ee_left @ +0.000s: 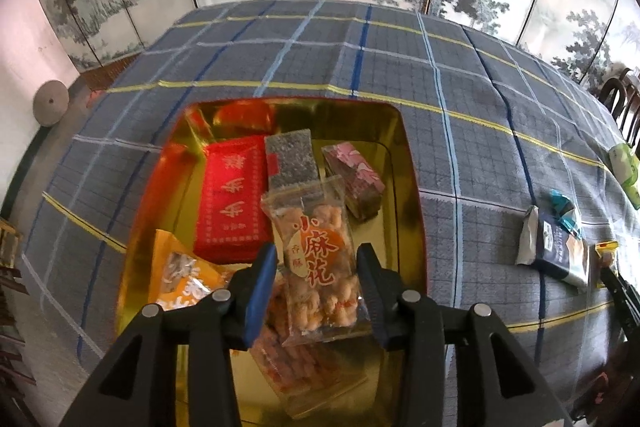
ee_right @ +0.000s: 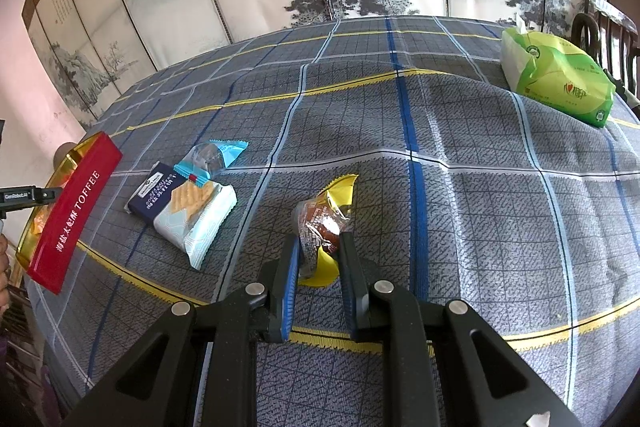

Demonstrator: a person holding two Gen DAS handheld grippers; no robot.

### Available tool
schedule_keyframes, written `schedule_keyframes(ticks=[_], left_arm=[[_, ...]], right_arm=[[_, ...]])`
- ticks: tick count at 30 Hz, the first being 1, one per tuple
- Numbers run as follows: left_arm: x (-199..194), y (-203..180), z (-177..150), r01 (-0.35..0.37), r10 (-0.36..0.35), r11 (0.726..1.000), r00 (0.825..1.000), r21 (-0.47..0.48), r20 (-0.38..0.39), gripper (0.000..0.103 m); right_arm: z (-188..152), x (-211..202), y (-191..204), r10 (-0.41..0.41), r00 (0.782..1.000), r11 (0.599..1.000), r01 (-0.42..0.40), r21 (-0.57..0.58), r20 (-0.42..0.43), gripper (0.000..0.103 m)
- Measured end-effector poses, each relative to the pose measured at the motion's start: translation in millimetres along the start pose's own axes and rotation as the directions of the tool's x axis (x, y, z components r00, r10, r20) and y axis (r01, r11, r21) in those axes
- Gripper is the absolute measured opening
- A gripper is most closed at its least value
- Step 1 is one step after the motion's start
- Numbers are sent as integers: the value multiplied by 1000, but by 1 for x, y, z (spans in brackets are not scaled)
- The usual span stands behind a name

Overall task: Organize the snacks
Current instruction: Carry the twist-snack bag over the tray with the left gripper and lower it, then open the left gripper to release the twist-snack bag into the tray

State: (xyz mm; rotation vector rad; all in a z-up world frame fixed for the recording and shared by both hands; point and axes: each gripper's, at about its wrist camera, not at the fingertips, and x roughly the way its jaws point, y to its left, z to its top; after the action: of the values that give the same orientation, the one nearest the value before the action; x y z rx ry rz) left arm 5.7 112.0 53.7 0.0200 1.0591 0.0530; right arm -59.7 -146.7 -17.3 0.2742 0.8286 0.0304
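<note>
Now clear twist-snack packet (ee_left: 316,259) between parted left gripper (ee_left: 316,267) fingers, over gold tin (ee_left: 408,163).

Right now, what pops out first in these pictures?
The shiny gold tin full of snacks, with a clear pack of twists between the left tool fingers. On the checked cloth, the right tool pinches a yellow-ended candy, and a green tissue pack sits far right.

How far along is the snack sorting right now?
Roughly halfway. Already in the gold tin: a red box, pink packet and orange bag. The left gripper brackets a twist-snack packet over it; the right gripper pinches a yellow-ended candy. A wafer pack and blue candy remain.
</note>
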Motion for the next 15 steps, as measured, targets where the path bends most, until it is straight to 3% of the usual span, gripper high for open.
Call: schedule_keyframes(ticks=[15], left_arm=[[-28,-7,-7,-58,54,997,995,52,81,43]], right_arm=[[0,0,0,-3,1000,1000,3,-5,1,18]])
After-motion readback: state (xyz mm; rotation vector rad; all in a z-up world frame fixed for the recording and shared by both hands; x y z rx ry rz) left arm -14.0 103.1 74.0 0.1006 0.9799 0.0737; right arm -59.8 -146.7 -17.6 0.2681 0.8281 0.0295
